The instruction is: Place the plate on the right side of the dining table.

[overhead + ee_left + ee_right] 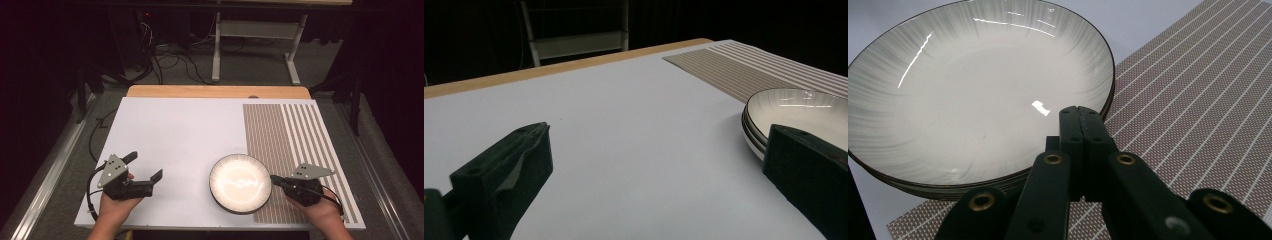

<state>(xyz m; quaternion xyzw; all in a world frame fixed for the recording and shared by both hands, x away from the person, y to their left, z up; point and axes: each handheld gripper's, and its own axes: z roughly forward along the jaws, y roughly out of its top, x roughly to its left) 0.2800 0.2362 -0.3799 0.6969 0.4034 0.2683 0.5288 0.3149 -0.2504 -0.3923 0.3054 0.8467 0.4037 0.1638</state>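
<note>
— Where's the bowl [240, 183] from my right tool [273, 178]?
— Right at its tip; jaws clenched together, nothing between them, poised over the near rim.
— And my left tool [145, 167]?
— Released, jaws wide, bowl well off to its right on the worktop [170, 135].

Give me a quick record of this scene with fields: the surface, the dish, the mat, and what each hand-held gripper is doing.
surface: white table
dish: empty stacked plates, partly overlapping the mat
mat: striped placemat, on the table's right side
left hand-held gripper: jaws open, nothing between them, apart from the plates
right hand-held gripper: jaws shut, tips at the plates' right rim
</note>
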